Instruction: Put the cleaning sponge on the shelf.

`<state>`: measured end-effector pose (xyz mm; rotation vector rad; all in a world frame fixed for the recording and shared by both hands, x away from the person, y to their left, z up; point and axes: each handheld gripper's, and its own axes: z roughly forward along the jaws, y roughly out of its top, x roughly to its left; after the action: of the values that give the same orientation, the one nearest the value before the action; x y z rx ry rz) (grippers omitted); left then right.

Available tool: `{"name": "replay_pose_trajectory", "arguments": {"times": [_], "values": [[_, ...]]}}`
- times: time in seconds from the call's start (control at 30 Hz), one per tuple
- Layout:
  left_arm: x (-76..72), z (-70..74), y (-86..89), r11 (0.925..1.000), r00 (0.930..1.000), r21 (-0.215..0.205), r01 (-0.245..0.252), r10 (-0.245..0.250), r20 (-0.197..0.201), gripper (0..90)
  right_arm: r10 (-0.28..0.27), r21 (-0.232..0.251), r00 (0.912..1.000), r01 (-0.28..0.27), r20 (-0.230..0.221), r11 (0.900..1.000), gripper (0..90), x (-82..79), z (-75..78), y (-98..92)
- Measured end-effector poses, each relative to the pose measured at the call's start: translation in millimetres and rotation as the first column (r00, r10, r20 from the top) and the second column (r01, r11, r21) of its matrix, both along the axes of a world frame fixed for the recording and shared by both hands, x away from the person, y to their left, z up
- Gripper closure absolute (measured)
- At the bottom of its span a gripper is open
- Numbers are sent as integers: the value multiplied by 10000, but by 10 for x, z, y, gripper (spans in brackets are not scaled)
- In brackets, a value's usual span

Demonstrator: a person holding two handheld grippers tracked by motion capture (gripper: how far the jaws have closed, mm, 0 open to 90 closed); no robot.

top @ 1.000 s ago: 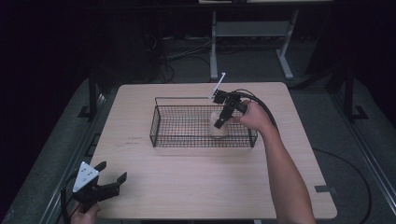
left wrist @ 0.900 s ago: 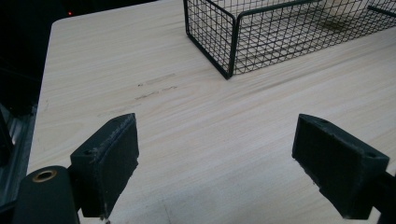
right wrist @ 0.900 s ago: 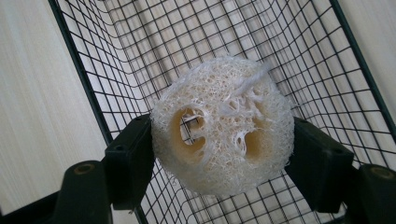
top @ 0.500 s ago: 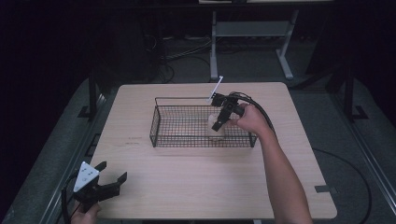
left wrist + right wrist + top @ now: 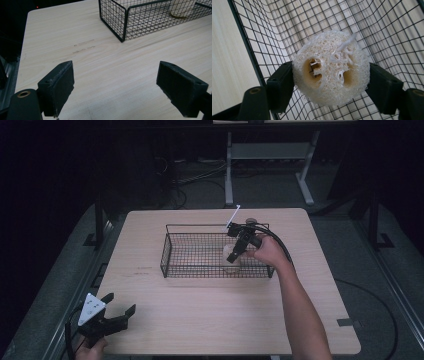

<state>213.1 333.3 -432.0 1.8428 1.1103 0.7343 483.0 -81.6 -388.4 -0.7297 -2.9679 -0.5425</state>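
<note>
On pale wood table (image 5: 210, 320) | left tongs (image 5: 121, 305) agape | right tongs (image 5: 329, 80) just loosening, touching loofah (image 5: 330, 67)

- Pale wood-grain table (image 5: 200, 330) with rounded corners, set in the middle of the high view.
- Faint dark scuff marks (image 5: 142, 269) on the tabletop, toward 9 o'clock from its centre (sharper in the left gripper view (image 5: 83, 47), as two short streaks).
- Grey floor (image 5: 390, 270) all round the table.
- White-legged frame (image 5: 229, 175) at 12 o'clock, well beyond the far edge, with a crossbar between its two legs.
- Loose dark cables (image 5: 175, 175) tangled on the floor at 11 o'clock.
- Dark upright post (image 5: 97, 225) at 9 o'clock, just beside the table's left edge.
- Small grey patch (image 5: 347, 322) on the floor at 4 o'clock, near the table's corner (tape, perhaps).
- Thin dark cable (image 5: 385, 305) curving over the floor at 4 o'clock.
</note>
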Motion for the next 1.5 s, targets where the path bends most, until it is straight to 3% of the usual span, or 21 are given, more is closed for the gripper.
{"name": "replay_pose_trajectory", "arguments": {"times": [0.33,1.0,1.5], "values": [[-1,4,-14,10000,10000,44,46,-46,0,138,-173,178,9998,172,69,9997,186,-46,109,-54],[-14,-4,-52,9999,9999,29,106,-106,-19,138,-137,599,9983,103,574,9982,182,-244,446,-226],[-8,-4,-51,9999,9999,57,123,-123,-49,138,72,637,9980,-113,636,9979,175,-396,521,-287]]}}
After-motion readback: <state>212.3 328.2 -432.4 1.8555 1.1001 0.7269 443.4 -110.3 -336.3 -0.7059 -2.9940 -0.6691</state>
